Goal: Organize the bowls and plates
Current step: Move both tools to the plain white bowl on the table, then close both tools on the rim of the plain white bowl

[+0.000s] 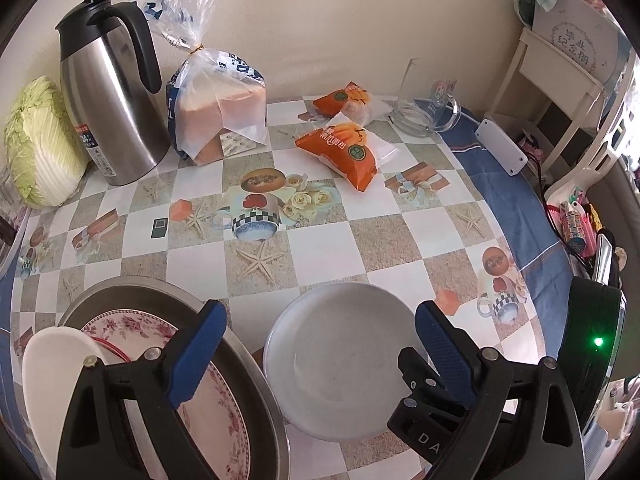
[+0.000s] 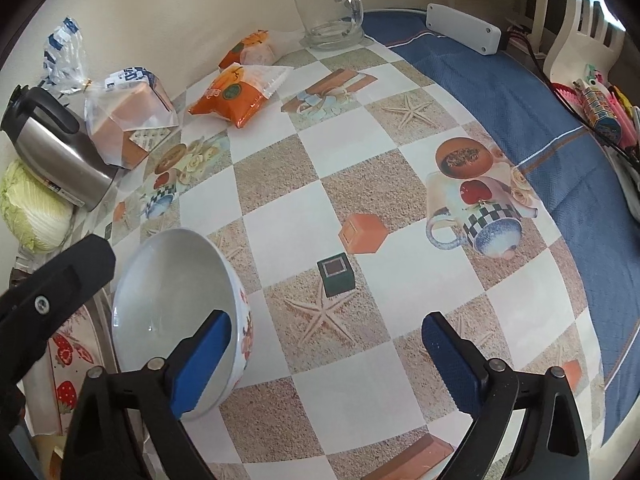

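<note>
A white bowl (image 1: 340, 360) with a red flower pattern on its outside stands on the table; it also shows in the right wrist view (image 2: 176, 300). My left gripper (image 1: 320, 352) is open, its fingers either side of the bowl from above. To its left a metal basin (image 1: 248, 376) holds a pink floral plate (image 1: 224, 400) and a white plate (image 1: 52, 364). My right gripper (image 2: 326, 356) is open and empty; its left finger (image 2: 200, 364) is over the bowl's near rim. The other gripper's dark body (image 2: 52, 292) shows at the left.
At the back stand a steel thermos jug (image 1: 108, 100), a cabbage (image 1: 36, 144), bagged bread (image 1: 220, 116), two orange snack packs (image 1: 344, 152), a glass mug (image 1: 424, 104) and a white box (image 1: 500, 146). Clutter lies beyond the table's right edge (image 1: 576, 224).
</note>
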